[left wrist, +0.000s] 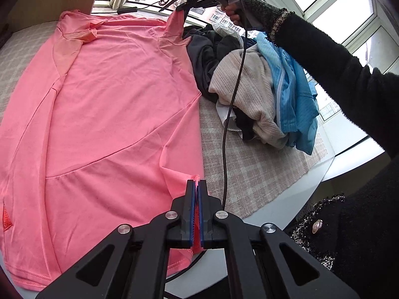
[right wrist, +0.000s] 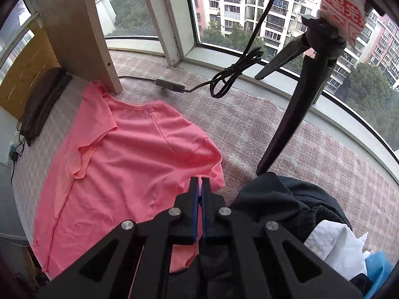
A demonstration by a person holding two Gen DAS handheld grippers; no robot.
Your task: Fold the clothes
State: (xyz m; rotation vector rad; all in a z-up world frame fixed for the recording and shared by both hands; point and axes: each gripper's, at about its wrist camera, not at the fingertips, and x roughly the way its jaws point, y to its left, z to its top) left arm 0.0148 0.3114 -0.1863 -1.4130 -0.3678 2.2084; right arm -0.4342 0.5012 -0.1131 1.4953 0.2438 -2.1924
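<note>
Left wrist view: my left gripper is pressed together on the near hem corner of the pink shirt. The shirt lies spread on the checked mat, with the clothes pile just beside it on the right. Far off, my right gripper lifts the shirt's far sleeve edge; the cable hangs between.

Right wrist view: the right gripper has its jaws closed, pinching pink cloth at the sleeve edge. The shirt spreads away to the left, and the dark pile sits close on the right.

To fold well, I judge: keep both pinches firm, hold the edge taut between them, carry it evenly across, and keep clear of cable and pile.
</note>
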